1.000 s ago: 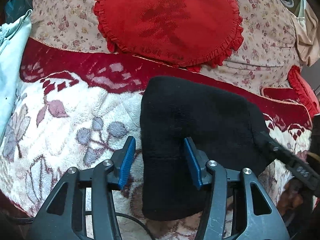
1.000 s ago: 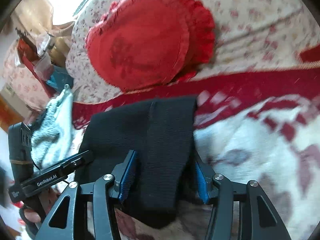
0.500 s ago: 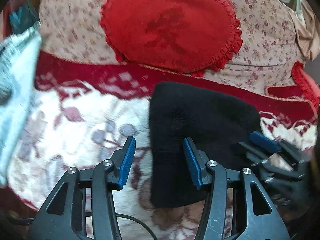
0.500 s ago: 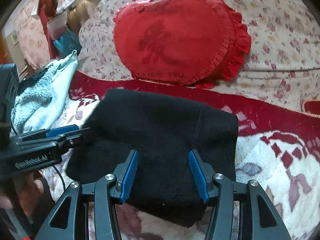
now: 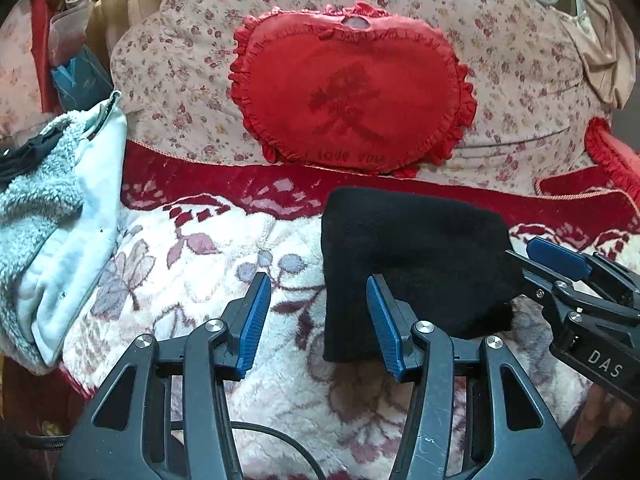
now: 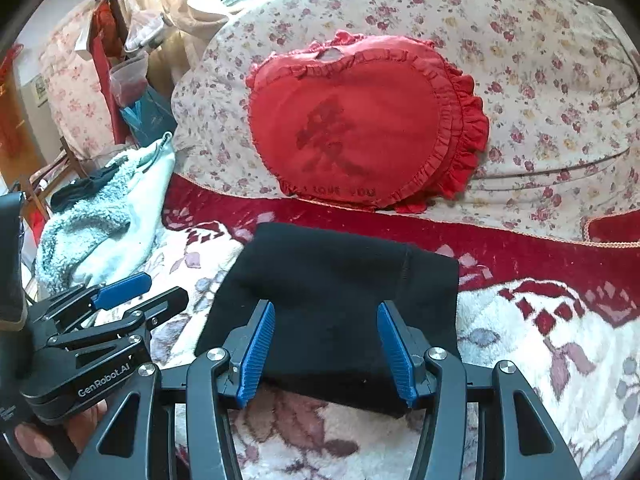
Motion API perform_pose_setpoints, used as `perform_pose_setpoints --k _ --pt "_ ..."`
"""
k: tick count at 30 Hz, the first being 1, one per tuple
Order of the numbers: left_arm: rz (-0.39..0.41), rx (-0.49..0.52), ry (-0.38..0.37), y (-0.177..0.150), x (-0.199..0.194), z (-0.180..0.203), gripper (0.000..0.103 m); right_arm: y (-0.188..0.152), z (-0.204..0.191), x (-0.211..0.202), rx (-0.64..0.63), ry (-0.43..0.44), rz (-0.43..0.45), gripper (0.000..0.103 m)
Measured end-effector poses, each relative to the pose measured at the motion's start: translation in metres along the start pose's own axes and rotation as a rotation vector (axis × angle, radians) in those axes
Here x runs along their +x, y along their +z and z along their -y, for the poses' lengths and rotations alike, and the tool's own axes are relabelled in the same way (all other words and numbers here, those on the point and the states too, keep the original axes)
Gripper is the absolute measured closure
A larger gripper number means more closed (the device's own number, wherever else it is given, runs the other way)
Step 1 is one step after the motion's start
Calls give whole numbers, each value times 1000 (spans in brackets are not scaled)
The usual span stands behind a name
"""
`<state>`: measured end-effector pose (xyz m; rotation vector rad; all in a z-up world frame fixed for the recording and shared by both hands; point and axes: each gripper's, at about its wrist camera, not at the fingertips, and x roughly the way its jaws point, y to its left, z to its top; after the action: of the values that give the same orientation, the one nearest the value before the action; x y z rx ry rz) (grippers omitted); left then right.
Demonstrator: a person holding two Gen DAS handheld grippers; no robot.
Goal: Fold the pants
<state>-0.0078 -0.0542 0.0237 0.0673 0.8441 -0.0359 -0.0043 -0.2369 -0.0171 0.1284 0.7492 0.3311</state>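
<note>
Left wrist view
- Left gripper (image 5: 316, 320): jaws stand well apart with nothing between the pads – only the fleece blanket (image 5: 208, 264) shows through the gap.
- Pants (image 5: 404, 264): a compact black bundle, folded, lying flat on the blanket just beyond and to the right of these jaws; its left edge runs up past the right pad.
- Right gripper (image 5: 560, 264): comes in from the right, its tips at the bundle's right edge; whether they touch the cloth I cannot tell.
- Beyond the jaws: red heart cushion (image 5: 348, 96) against the floral backrest; pale fleece garment (image 5: 56, 216) well off to the left.

Right wrist view
- Right gripper (image 6: 326, 348): jaws also wide and empty – the pants (image 6: 340, 280) lie past and between the pads, not pinched.
- Left gripper (image 6: 132, 296): to the left of the bundle, clear of it.

Risk
- Fold looks done, I judge; nothing pins the soft knit, so thick layers may spring open.
- A jaw tip catching the near edge could drag the top layer and undo the fold.
</note>
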Motion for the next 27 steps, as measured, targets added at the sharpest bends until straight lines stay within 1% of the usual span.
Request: perform_pose_setpoints --k 6,13,27 --pt "32 -13 1 -4 -21 -2 53 -3 -6 -14 -2 -4 6 51" --pt "55 -11 3 -8 -36 -3 53 -8 -13 -25 -8 0 14 51" --pt "62 -9 2 -12 -48 -2 53 -10 -20 -36 -9 7 24 51"
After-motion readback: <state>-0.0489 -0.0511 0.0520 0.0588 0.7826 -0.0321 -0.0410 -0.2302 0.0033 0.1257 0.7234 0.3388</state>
